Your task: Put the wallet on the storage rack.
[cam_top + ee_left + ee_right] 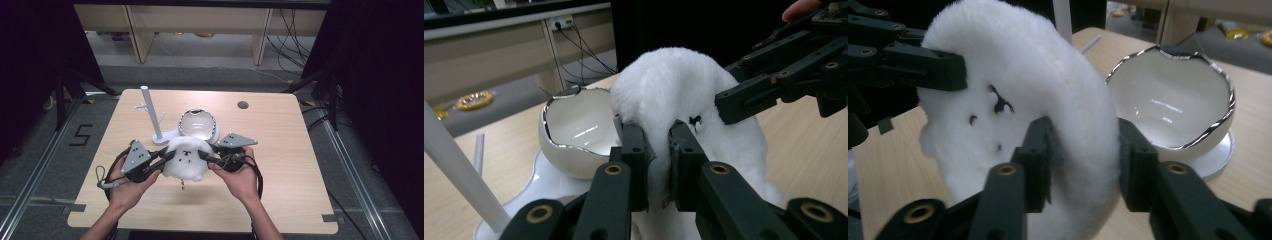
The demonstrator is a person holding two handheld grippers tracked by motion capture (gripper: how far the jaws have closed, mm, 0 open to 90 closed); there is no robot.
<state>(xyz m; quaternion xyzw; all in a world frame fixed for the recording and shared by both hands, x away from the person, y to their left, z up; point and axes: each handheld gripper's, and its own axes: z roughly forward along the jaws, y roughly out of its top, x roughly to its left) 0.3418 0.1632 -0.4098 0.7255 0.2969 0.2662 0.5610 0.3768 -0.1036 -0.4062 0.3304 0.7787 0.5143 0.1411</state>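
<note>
While your left claw (657, 165) and right claw (1083, 165) both pinch the fluffy white plush (186, 158), it hangs between them, clear of the surface (280, 150). Pickup looks done to me. Still left, I'd guess: dropping it into the eggshell bowl (199, 125) just beyond both claws.

High view overhead; gripper views close, sharing plush (684, 95).

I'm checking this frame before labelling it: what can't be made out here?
- Underside of the white plush: high view, hidden by its own body; a small thing dangling below is too small to identify.
- Base of the egg-shaped bowl: left gripper view, partly behind the plush and left gripper.
- Top of the white stand: right gripper view, cut off by the top edge.
</note>
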